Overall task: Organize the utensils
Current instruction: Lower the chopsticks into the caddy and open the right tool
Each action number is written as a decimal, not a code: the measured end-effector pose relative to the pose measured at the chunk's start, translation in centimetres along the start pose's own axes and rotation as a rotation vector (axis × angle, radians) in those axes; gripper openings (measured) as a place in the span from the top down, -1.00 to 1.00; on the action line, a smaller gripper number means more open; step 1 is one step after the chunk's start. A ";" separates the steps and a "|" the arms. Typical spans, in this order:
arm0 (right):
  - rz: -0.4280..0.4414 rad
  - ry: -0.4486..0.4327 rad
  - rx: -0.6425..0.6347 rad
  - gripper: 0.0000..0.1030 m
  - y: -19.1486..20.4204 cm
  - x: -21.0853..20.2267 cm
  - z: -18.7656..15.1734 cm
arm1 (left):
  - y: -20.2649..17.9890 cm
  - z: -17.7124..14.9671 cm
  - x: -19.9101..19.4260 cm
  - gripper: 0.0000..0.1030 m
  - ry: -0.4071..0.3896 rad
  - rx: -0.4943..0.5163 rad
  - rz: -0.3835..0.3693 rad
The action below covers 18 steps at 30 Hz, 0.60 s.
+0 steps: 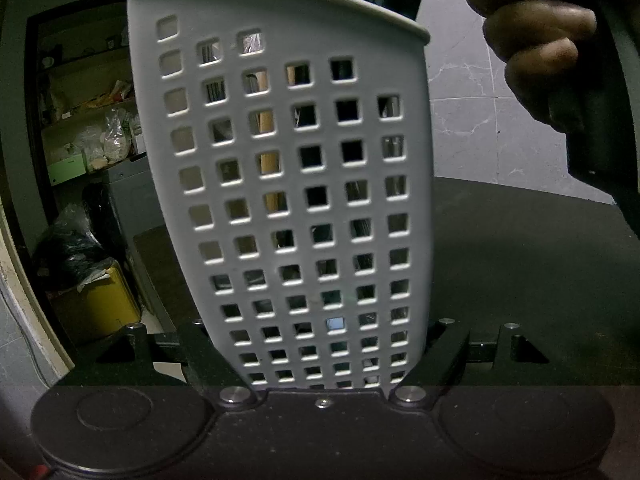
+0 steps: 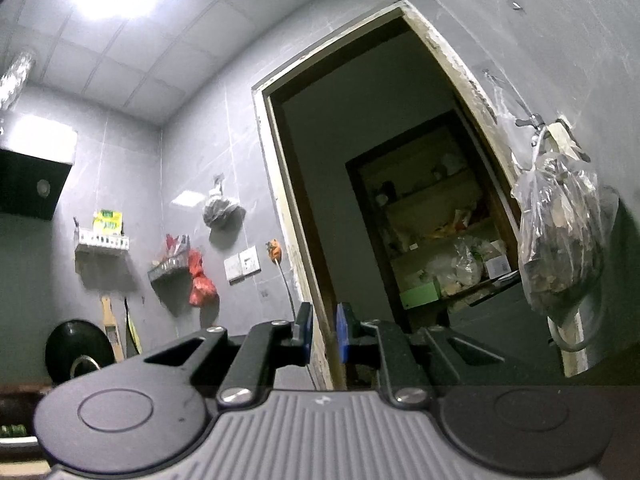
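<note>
1. While the left claw [image 1: 324, 364] pinches the base of the pale grey perforated plastic utensil holder [image 1: 288, 184], which fills the left wrist view from six to twelve o'clock above the dark tabletop [image 1: 520, 260], wooden and dark handles show through its holes.
2. A hand [image 1: 536, 36] sits at one o'clock.
3. The right claw [image 2: 323, 334] points at a doorway [image 2: 360, 160], its blue pads narrowly apart and holding nothing.
4. Judged step: steadying the holder; next comes fetching another utensil.
5. No legible writing.
</note>
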State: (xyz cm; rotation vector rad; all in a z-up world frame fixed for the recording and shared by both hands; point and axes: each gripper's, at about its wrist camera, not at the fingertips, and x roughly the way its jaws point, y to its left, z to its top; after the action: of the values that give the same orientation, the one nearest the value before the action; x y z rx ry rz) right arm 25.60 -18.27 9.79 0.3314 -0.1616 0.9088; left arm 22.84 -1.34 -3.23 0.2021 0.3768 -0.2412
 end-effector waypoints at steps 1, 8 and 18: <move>-0.001 0.002 -0.009 0.72 0.1 0.0 0.0 | 0.0 0.0 0.0 -0.52 0.000 0.001 0.000; -0.001 0.010 -0.021 0.65 0.3 -0.4 0.2 | 0.0 0.0 0.0 -0.52 0.000 0.000 0.000; -0.005 -0.002 -0.032 -0.06 0.5 -1.4 0.7 | 0.0 0.0 0.0 -0.52 -0.001 -0.001 0.001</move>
State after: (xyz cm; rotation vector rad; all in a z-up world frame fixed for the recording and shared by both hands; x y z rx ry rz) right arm 24.36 -19.24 10.15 0.3025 -0.1765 0.8998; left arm 22.80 -1.33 -3.24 0.2016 0.3759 -0.2404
